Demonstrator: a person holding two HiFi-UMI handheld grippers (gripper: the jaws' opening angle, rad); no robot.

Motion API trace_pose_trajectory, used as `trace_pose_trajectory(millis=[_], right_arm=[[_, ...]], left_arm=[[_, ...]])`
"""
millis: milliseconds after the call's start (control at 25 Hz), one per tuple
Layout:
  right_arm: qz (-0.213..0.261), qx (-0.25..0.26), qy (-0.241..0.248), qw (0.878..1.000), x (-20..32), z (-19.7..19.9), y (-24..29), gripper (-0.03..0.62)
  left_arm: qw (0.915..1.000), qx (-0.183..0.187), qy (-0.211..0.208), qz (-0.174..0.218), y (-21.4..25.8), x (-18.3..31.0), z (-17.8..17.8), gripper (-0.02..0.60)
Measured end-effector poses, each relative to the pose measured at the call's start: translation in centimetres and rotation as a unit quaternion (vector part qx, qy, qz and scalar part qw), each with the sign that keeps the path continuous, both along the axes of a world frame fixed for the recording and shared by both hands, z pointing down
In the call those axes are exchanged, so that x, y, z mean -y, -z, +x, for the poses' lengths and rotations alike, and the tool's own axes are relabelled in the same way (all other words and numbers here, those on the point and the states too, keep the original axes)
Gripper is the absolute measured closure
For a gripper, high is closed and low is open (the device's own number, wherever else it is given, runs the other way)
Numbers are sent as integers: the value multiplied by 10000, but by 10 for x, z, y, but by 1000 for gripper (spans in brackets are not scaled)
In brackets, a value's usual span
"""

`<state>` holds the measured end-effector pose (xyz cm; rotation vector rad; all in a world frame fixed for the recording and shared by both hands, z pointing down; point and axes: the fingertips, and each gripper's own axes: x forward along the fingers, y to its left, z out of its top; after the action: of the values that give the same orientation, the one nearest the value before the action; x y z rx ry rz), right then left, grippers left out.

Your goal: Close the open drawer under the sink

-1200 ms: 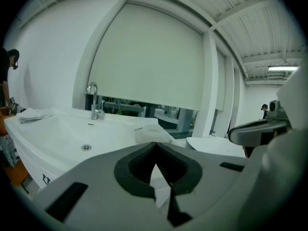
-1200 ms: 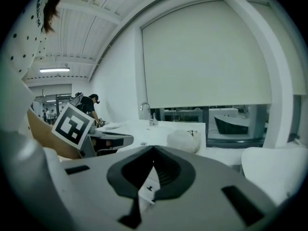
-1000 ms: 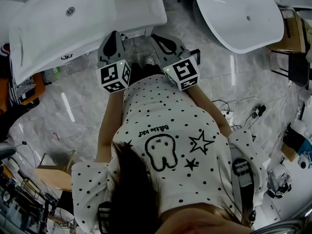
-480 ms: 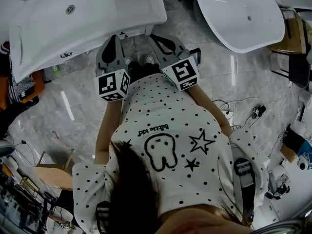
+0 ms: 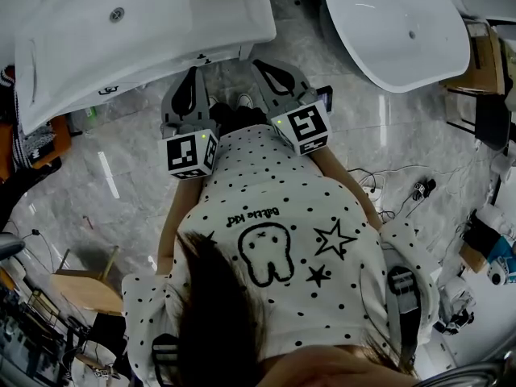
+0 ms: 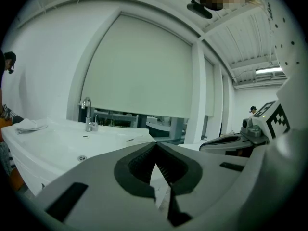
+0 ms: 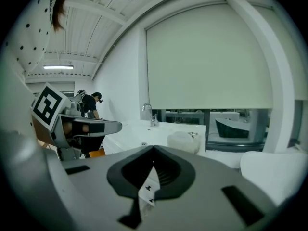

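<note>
The white sink top [image 5: 145,31] with its faucet [image 6: 86,113] lies at the upper left of the head view. No drawer front shows in any view; the space under the sink is hidden by the top. Both grippers point at the sink's front edge, side by side before the person's body. My left gripper [image 5: 193,72] is shut with nothing between its jaws [image 6: 155,144]. The right gripper [image 5: 260,63] is likewise shut and empty [image 7: 154,149]. Both tips hang just off the sink's edge, over the floor.
A second white basin [image 5: 395,27] stands at the upper right. A white lump [image 7: 183,141] rests on the sink top. Marble floor [image 5: 121,176] lies below, with cables [image 5: 387,188] to the right, clutter along both sides and a person [image 7: 92,105] standing far back.
My left gripper has drawn back from the sink edge toward the person's body and risen slightly. The right gripper has stayed put.
</note>
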<state>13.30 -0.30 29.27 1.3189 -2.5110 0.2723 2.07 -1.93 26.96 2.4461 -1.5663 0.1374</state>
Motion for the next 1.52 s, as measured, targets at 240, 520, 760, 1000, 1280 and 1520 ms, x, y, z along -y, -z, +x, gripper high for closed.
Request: trace_pose_trajectory(millis=[240,520,760,1000,1280,1520], right_arm=[[2,34,-68,10000,3,2,3,579],[56,18,47,10000,7,0,3,579],[109,-146,285,9994,9,-7,0,579],[84,-128,260,9995,13,-2,-2,579],[33,-128,274,9995,14,2,-1,579],[2,-80,271,9996,15,4,-3,579]], left_arm=[[9999,2,-33,124,12,-3,-3,577],[9994,154,-220,225,16,-1,7,577],[9988,209,-387,225,11,1,17,577],[9994,164,-242,180,9,6,14,577],[9994,174,-222,179,12,7,17,577],[9993,177,-262,186,11,7,21,577]])
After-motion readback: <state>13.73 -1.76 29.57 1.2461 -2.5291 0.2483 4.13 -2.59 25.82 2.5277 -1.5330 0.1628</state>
